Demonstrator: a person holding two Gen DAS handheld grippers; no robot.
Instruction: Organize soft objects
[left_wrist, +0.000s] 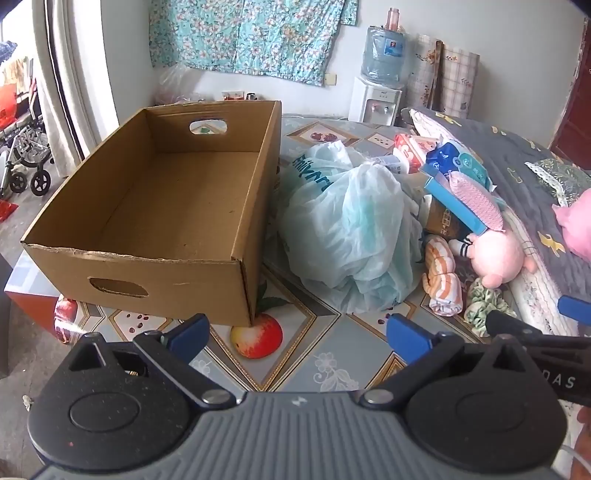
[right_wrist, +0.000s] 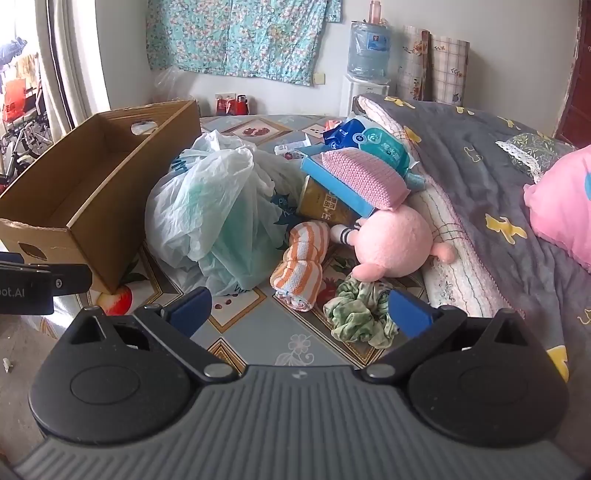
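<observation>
Right now both tongs are hanging wide apart and empty, the right tongs (right_wrist: 299, 310) sitting nearest the green scrunchie (right_wrist: 360, 317) lying on the table (right_wrist: 295, 350) just ahead, the cardboard box (right_wrist: 85, 192) waiting far left.

Pink pillow (right_wrist: 565, 218) cut by edge; yellow can (right_wrist: 325, 206) perhaps half-buried.

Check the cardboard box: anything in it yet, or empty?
Empty. The left wrist view shows the cardboard box with a bare brown floor; the plastic bag and rolled towel lie outside it.
</observation>
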